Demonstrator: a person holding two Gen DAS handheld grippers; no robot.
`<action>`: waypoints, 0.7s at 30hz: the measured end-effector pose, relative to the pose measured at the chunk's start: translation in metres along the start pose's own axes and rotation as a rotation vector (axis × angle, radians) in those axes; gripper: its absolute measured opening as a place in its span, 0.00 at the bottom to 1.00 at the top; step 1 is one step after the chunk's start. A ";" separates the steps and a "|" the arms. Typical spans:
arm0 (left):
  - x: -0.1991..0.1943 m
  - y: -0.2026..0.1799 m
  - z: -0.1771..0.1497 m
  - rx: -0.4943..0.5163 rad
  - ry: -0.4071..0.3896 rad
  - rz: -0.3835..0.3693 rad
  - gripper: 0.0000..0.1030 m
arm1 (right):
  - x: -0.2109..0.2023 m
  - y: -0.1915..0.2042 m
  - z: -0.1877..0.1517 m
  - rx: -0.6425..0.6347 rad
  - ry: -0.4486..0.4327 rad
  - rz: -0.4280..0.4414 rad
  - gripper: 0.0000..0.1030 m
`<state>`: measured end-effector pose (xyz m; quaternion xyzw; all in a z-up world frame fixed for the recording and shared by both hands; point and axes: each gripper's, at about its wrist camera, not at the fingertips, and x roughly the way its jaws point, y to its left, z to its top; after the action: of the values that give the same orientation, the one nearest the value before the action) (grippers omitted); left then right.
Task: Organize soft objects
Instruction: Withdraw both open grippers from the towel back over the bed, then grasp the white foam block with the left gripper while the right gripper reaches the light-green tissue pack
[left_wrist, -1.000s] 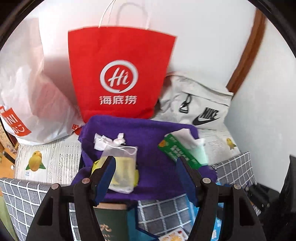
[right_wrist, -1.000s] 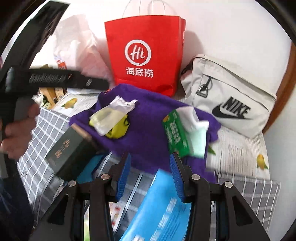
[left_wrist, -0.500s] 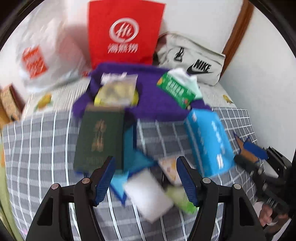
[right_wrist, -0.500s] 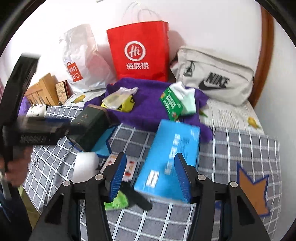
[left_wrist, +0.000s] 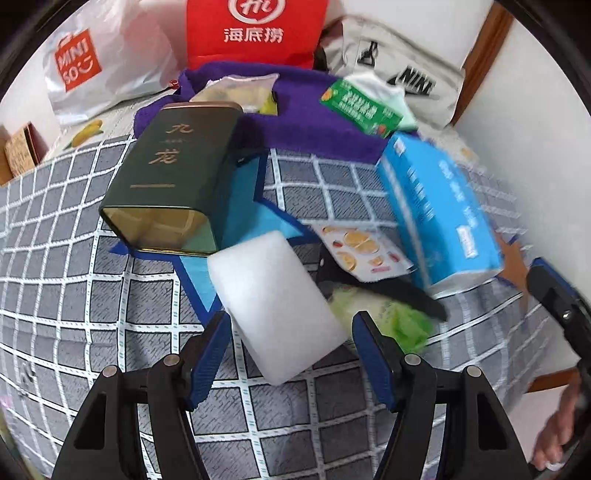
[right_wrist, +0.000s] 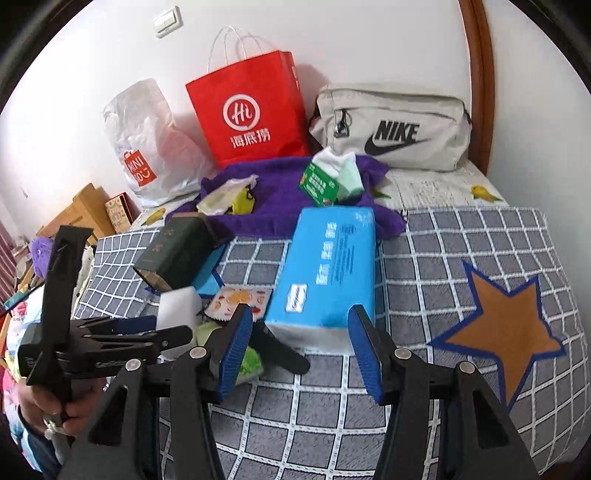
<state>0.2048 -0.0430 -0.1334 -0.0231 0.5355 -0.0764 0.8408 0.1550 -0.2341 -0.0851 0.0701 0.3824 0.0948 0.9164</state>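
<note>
A: How far along is the sorting?

B: Barely begun, I'd judge. The white foam block (left_wrist: 275, 302) lies on the grey checked bedspread (left_wrist: 74, 295), near the dark green tin (left_wrist: 173, 177).

A: And the claws?

B: The left gripper (left_wrist: 290, 354) is released around the block's near end; the right gripper (right_wrist: 300, 350), empty, just widened before the blue tissue pack (right_wrist: 325, 269).

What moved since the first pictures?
Both grippers pulled back from the purple towel and dropped lower. The left gripper now hangs over the white sponge; the right gripper, jaws just opened wider, faces the blue tissue pack. Nothing grabbed; objects stayed put.
</note>
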 end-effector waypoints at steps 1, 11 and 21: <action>0.003 -0.002 -0.001 0.011 0.005 0.025 0.64 | 0.003 -0.001 -0.002 0.000 0.009 -0.007 0.52; -0.012 0.021 -0.019 -0.010 -0.024 -0.011 0.69 | 0.024 -0.011 -0.011 -0.009 0.044 -0.058 0.52; 0.007 0.014 -0.013 -0.021 0.025 -0.036 0.69 | 0.027 -0.003 -0.016 -0.036 0.062 -0.043 0.52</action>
<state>0.1978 -0.0300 -0.1471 -0.0405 0.5463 -0.0861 0.8322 0.1627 -0.2301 -0.1152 0.0423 0.4101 0.0843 0.9071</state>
